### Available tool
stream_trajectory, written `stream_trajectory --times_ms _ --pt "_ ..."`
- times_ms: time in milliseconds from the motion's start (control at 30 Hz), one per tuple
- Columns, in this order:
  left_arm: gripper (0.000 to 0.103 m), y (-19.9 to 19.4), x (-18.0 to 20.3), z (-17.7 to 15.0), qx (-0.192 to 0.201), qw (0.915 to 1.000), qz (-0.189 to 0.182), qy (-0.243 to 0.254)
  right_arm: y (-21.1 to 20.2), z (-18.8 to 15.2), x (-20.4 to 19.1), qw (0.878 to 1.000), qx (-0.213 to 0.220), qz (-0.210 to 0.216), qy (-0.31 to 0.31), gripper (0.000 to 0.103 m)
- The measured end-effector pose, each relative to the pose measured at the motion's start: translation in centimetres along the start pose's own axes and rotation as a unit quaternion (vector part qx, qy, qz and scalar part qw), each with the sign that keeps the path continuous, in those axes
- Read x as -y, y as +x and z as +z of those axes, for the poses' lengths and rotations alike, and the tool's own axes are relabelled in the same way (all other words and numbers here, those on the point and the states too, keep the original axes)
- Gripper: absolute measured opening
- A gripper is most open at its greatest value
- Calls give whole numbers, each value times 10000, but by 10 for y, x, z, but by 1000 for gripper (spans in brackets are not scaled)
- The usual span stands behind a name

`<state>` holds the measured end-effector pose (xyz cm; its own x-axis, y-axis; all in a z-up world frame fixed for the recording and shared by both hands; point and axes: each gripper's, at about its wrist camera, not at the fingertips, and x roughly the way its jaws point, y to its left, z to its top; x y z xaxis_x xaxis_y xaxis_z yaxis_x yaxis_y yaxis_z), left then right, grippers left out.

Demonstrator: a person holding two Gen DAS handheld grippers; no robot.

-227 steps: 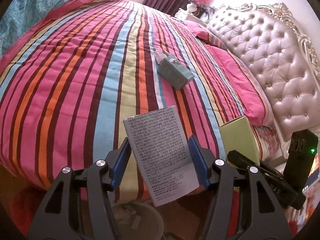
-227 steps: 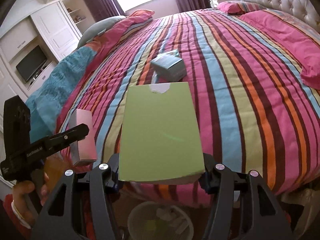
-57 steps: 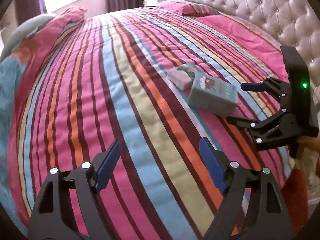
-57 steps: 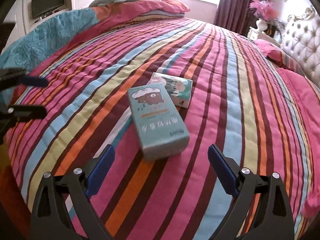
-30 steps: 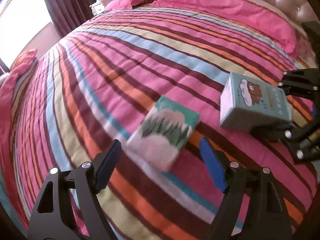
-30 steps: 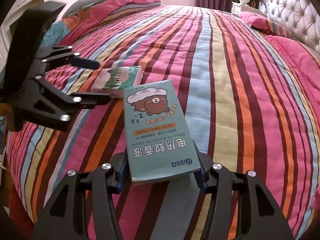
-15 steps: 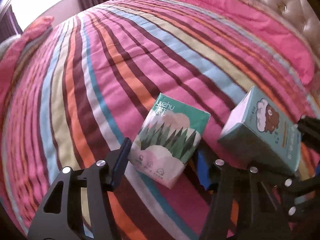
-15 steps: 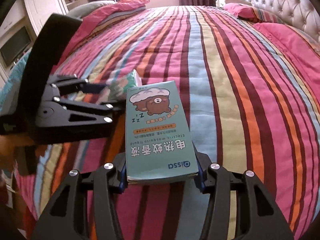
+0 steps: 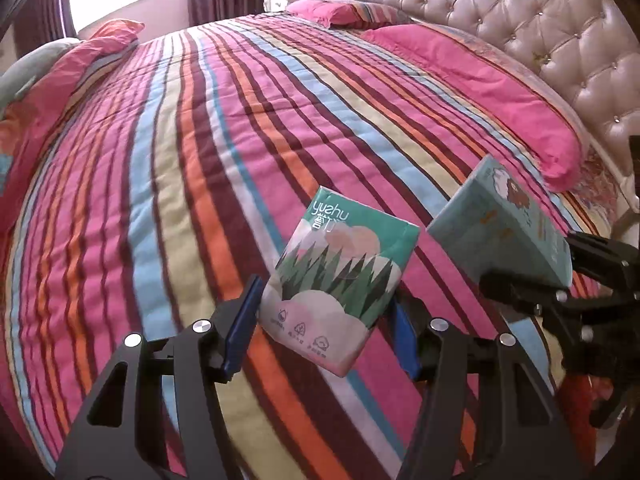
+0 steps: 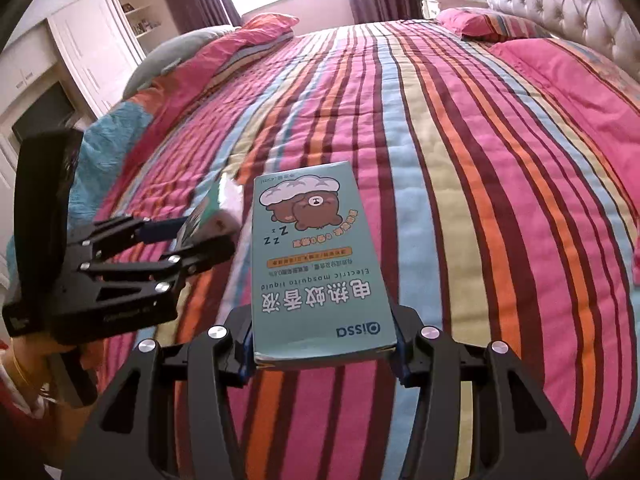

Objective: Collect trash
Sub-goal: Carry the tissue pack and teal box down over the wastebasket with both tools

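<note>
Left wrist view: left gripper (image 9: 324,332) fingers pinch tissue pack (image 9: 340,280) sides; right gripper (image 10: 322,344) clamps blue box (image 10: 316,264), both clear of bed (image 9: 160,160) for carrying to disposal.

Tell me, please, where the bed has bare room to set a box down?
Free: the striped quilt between the folded duvet and the pink pillows. Crowded: the near edge, where both tongs hold boxes.

The bed (image 9: 168,184) carried a striped quilt (image 10: 460,184) across its top. Pink pillows (image 9: 472,80) lay by the tufted headboard (image 9: 540,28); a bunched blanket (image 10: 132,120) lay at the far edge.
</note>
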<state>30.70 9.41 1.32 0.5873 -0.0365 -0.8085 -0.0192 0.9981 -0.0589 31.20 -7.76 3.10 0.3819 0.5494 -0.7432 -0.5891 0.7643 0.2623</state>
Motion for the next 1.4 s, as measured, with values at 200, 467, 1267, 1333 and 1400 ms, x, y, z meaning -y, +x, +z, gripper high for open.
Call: stream_trajectory --times_ms 200,467,1267,1333,1400 --pt "58 -41 7 -42 67 9999 -55 -57 -25 -29 -19 9999 -10 148 -16 48" --pt "58 -81 21 -98 134 9998 -132 -18 -52 -68 -44 9996 -51 263 -122 48" --pt "58 -116 62 -237 -261 9979 -483 344 -83 -170 -80 9971 -594 238 -411 48" --pt "58 -116 62 -246 -345 9977 -489 323 -81 -181 -82 9962 -730 231 -408 48" --pt "58 -115 62 -255 -460 9972 -503 314 -77 -191 -85 9949 -894 168 -440 48"
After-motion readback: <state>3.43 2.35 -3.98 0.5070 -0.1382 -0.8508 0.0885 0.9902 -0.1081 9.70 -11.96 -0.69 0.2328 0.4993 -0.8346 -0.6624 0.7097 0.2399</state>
